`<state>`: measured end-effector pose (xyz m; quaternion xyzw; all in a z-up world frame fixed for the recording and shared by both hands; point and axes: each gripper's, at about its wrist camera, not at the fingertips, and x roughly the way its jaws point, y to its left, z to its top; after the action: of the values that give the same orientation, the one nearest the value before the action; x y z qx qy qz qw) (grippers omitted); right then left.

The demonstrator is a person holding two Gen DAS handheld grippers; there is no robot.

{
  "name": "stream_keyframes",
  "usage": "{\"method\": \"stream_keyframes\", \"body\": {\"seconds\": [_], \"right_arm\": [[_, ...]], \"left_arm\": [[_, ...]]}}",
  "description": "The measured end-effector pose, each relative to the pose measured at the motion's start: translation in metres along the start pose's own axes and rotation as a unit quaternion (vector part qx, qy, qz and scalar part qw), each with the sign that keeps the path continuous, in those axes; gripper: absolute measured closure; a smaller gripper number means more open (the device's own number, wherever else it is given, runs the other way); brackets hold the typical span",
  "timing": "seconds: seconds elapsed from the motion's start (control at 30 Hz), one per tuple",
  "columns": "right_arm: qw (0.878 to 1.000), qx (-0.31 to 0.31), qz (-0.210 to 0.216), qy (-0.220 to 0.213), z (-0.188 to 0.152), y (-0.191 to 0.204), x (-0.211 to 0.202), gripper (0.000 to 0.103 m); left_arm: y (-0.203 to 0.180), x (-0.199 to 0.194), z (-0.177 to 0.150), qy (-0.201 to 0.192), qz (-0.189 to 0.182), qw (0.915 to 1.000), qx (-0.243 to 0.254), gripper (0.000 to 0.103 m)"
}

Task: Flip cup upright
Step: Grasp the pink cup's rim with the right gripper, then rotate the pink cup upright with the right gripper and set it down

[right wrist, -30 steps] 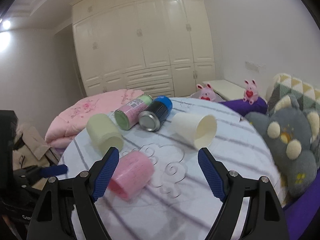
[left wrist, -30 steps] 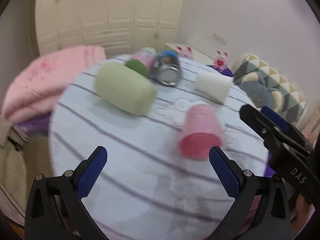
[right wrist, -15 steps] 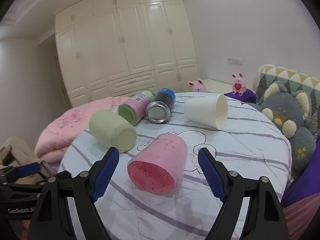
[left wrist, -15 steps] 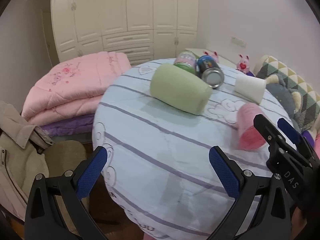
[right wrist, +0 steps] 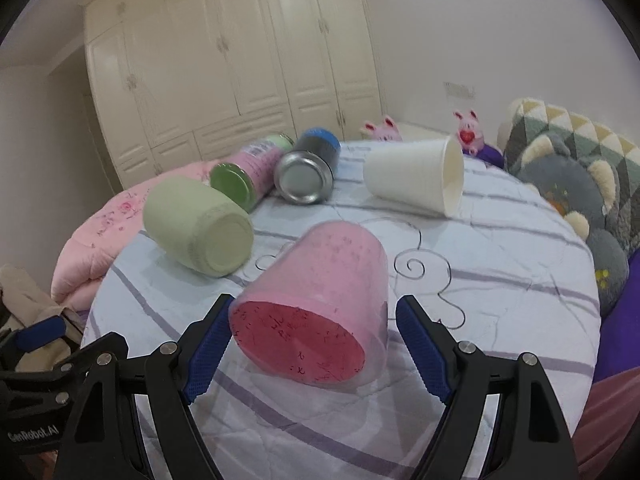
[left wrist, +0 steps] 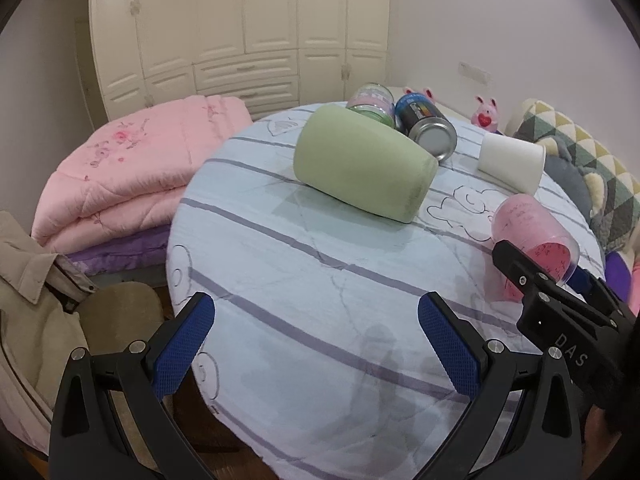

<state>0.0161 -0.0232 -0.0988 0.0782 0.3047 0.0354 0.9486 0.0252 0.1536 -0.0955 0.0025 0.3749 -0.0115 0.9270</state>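
A pink plastic cup [right wrist: 320, 300] lies on its side on the round table [right wrist: 500, 280], its base toward my right gripper [right wrist: 312, 340]. The right gripper is open, its blue pads on either side of the cup's base, the left pad very close to it. The cup also shows in the left wrist view [left wrist: 532, 232], with the right gripper [left wrist: 560, 300] at it. My left gripper [left wrist: 316, 340] is open and empty over the table's near edge. A green cup [right wrist: 200, 228], also in the left wrist view [left wrist: 360, 168], and a white cup [right wrist: 416, 180] lie on their sides too.
Two cans [right wrist: 308, 168] lie at the far side of the table. A folded pink quilt [left wrist: 132, 176] lies left of the table, with a beige garment [left wrist: 28, 300] nearer. Plush toys and a patterned cushion [right wrist: 572, 168] are at the right. White wardrobes stand behind.
My right gripper has moved forward until its pads flank the pink cup's base. My left gripper has pulled back and left, away from the cups.
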Motion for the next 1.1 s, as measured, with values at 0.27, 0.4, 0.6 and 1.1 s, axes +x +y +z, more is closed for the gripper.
{"method": "stream_keyframes", "body": {"seconds": [0.27,0.4,0.6,1.1], "right_arm": [[0.999,0.022,0.039,0.03,0.002,-0.01,0.007,0.027],[0.997,0.019,0.059,0.038,0.002,-0.013,0.006,0.027],[0.995,-0.007,0.084,0.053,0.003,-0.019,0.002,0.027],[0.994,0.011,0.098,0.047,0.046,-0.067,-0.005,0.027]], "left_arm": [[-0.01,0.003,0.002,0.004,-0.01,0.9999,0.009,0.0],[-0.014,0.002,0.0,0.006,-0.014,0.9998,0.012,0.0],[-0.022,0.0,-0.002,0.007,-0.021,0.9996,0.019,0.0],[-0.061,0.003,0.002,0.014,-0.037,0.9982,0.045,0.0]]}}
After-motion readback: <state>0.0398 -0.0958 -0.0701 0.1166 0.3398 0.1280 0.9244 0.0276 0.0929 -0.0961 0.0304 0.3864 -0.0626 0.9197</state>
